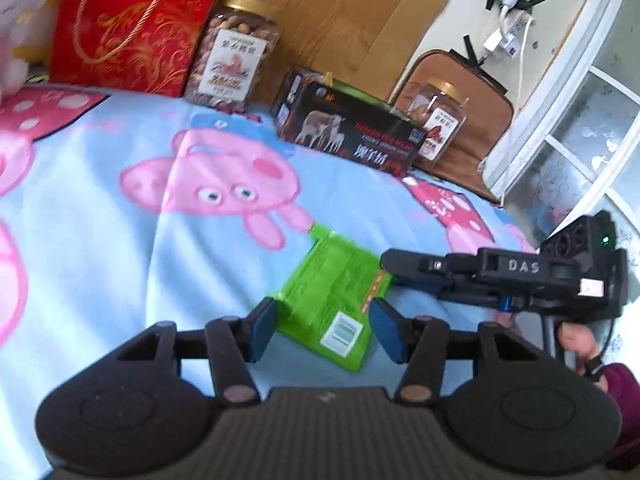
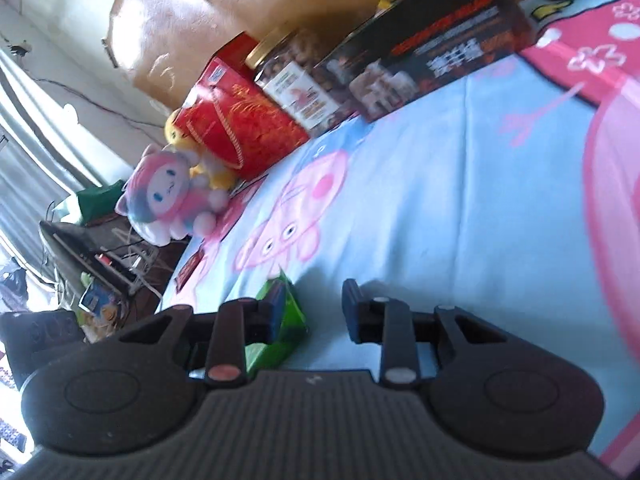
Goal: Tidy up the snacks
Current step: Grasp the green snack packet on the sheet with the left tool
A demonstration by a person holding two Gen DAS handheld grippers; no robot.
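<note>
Most of the snacks are lined up along the wooden headboard at the far side of the bed [image 1: 100, 184], well ahead of my jaws: red gift bag [image 1: 132, 24], nut jar [image 1: 234, 52], black box [image 1: 348, 128], and a second jar [image 1: 440, 120] partly hidden behind the box. That row looks sorted, as far as I can judge.

One stray is left: the green packet [image 1: 332, 300], lying flat on the blanket, apart from the row.

My left gripper [image 1: 326, 328] is parted, with the packet's near end lying between and just beyond the two blue pads. The pads do not press on it; there is a gap either side. Nothing held.

My right gripper [image 2: 312, 312] is also parted and empty. In its own view the packet [image 2: 284, 312] sits at the left jaw, partly hidden behind it rather than between the two. From the left view it comes in from the right, tips at the packet's far edge. Whether a tip touches the packet, I cannot tell; the frame is blurred.

My reading: the bulk is done, and the packet remains to be gripped and carried up to the row.
</note>
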